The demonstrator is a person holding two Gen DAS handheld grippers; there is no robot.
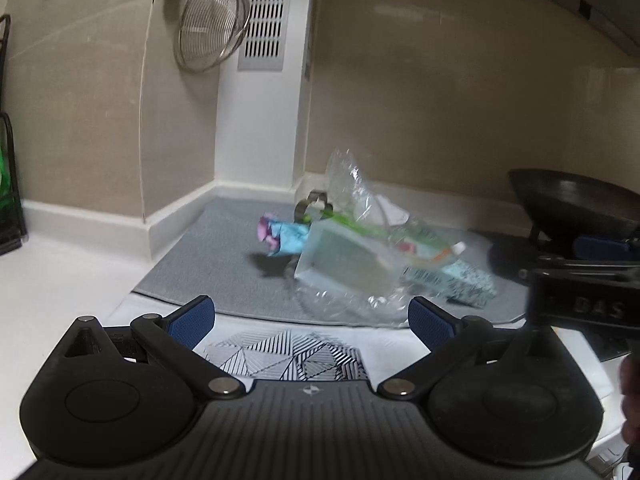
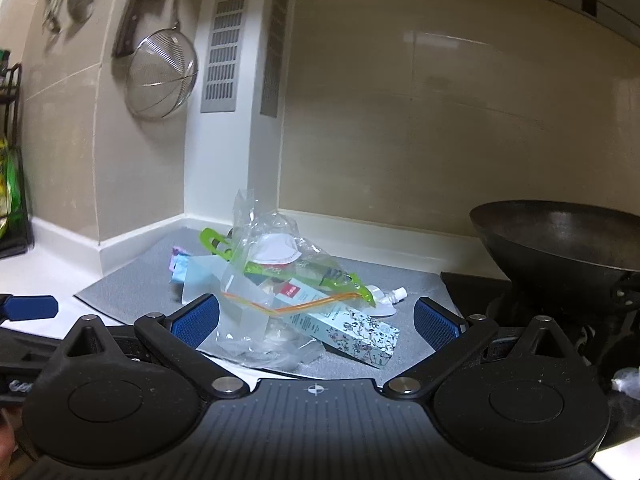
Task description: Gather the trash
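Over on the left a wire-mesh strainer (image 2: pixel 162 74) hangs on the tiled wall beside the slotted vent (image 2: pixel 222 44), and below it the grey mat (image 2: pixel 120 298) fills the counter corner. Mid-mat sits the trash pile: a crumpled clear zip bag (image 2: pixel 264 280) over a lime-green strip (image 2: pixel 280 270), a floral carton (image 2: pixel 356 334) and a small white pouch (image 2: pixel 390 300), with the right gripper (image 2: pixel 316 316) spread wide and empty just short of it. The left gripper (image 1: pixel 312 322) is likewise parted and empty above a striped-pattern sheet (image 1: pixel 288 354), and the black wok (image 2: pixel 560 236) stands far right.
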